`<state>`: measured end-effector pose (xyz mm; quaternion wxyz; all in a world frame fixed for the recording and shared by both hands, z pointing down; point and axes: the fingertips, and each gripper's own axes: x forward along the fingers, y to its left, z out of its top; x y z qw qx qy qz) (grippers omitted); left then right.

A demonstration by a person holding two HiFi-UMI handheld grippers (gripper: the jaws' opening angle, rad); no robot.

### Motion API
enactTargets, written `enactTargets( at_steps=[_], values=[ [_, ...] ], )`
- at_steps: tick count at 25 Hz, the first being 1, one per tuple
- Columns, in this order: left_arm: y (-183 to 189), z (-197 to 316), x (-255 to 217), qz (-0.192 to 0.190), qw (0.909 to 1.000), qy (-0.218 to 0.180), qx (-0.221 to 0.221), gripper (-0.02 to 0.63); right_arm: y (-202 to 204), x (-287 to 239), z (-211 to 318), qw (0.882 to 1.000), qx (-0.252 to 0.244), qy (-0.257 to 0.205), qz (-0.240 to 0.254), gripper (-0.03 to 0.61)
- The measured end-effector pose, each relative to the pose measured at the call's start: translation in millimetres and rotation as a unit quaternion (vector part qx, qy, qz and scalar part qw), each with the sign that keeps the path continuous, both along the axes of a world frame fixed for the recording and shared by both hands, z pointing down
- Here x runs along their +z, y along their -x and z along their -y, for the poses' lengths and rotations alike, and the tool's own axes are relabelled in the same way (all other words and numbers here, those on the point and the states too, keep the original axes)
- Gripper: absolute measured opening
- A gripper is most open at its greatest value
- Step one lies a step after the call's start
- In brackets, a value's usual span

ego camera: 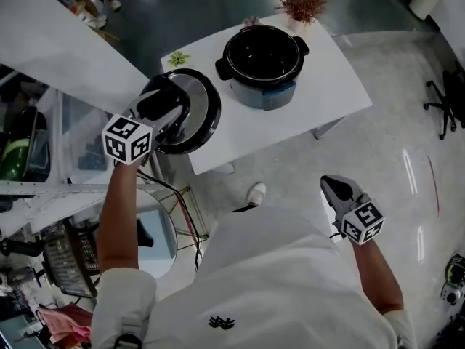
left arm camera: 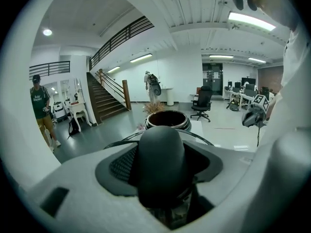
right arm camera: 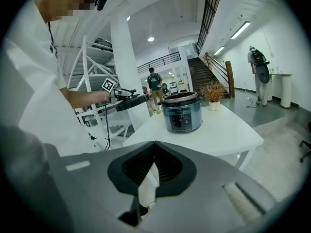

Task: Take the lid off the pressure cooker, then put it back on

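At the far left, the left claw [ego camera: 163, 102] has its jaws spread wide and pressed on the dark knob [left arm camera: 160, 159] of the lid [ego camera: 202, 111]. It holds the lid in the air over the left edge of the white table [ego camera: 330, 93], roughly level and well apart from the pot. Just right of it, the pressure cooker [ego camera: 263, 64] stands open on the table with its dark inside bare, so the first half of the job looks done.

Putting the lid back seems to be the step in hand. It probably goes best if the lid stays flat and travels right until its rim sits squarely over the pot's rim, and only then comes straight down (a tilted lid would likely catch on one side). The grip on the knob should stay firm until the lid is seated.

Far right and near the person's body, the right claw [ego camera: 338, 190] hangs off the table with its jaws together and nothing in them.
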<state>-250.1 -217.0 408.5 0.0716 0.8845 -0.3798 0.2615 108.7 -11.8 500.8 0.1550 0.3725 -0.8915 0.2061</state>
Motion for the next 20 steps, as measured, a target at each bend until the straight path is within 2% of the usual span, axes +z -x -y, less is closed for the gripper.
enactTargets(
  at_steps=[9,20],
  values=[
    [-48.0,39.9,-35.9,-0.012,0.9987,-0.008,0.049,0.284,-15.5,1.2,-4.7,0.999,0.035,-0.007,0.003,0.014],
    [-125.3,89.4,-35.8,-0.008,0.9928,0.004,0.119,0.284,-47.4,5.7,-18.3,0.993,0.116,-0.002,0.008,0.014]
  ],
)
